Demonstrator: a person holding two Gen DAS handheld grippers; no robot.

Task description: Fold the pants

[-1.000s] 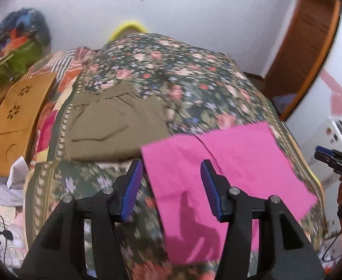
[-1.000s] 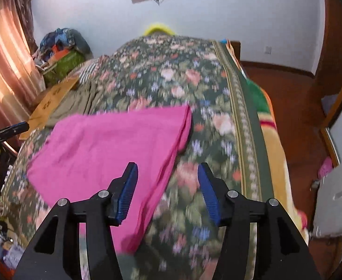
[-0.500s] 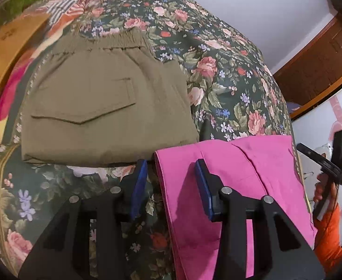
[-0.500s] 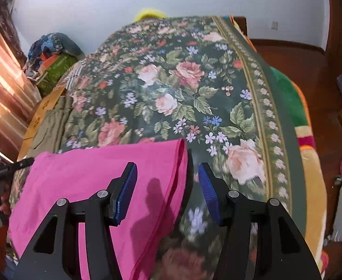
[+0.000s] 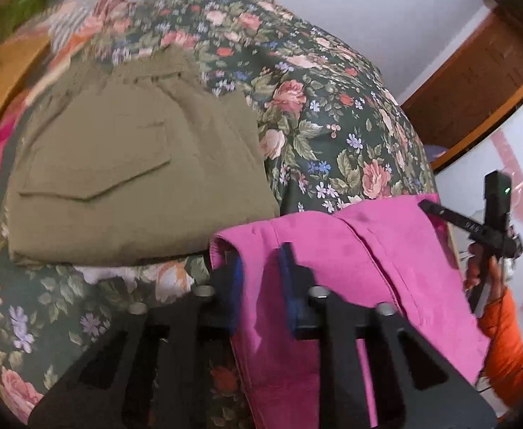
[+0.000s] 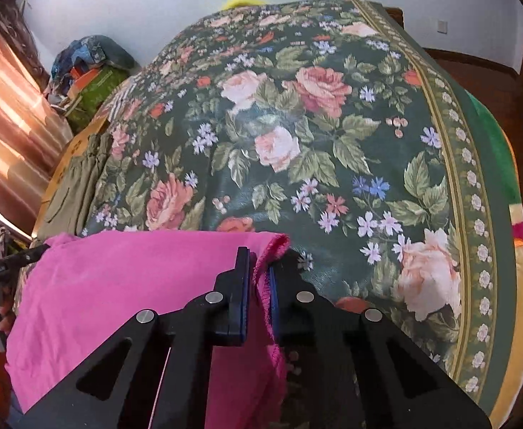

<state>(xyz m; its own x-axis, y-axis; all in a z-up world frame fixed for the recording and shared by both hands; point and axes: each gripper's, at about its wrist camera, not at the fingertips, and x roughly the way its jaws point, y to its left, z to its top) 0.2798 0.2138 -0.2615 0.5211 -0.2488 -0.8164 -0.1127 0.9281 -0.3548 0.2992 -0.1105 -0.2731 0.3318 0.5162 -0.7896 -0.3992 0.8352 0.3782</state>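
Note:
Pink pants [image 5: 336, 250] lie across the near edge of the floral bed cover [image 5: 318, 114]. My left gripper [image 5: 261, 268] is closing on their left corner, with pink cloth between its blue pads. My right gripper [image 6: 259, 279] is shut on the right corner of the pink pants [image 6: 125, 286]; the hem runs up between its pads. The right gripper also shows at the far right of the left wrist view [image 5: 436, 211].
Folded olive pants [image 5: 129, 175] lie on the bed to the left of the pink ones, also seen in the right wrist view [image 6: 79, 182]. The bed cover [image 6: 315, 125] stretches ahead. Clutter and a curtain [image 6: 8, 132] stand at the left; a wooden door frame [image 5: 476, 82] at the right.
Both grippers moved down and forward onto the near corners of the pink pants. Their jaws narrowed from wide open; the right one has shut on the hem.

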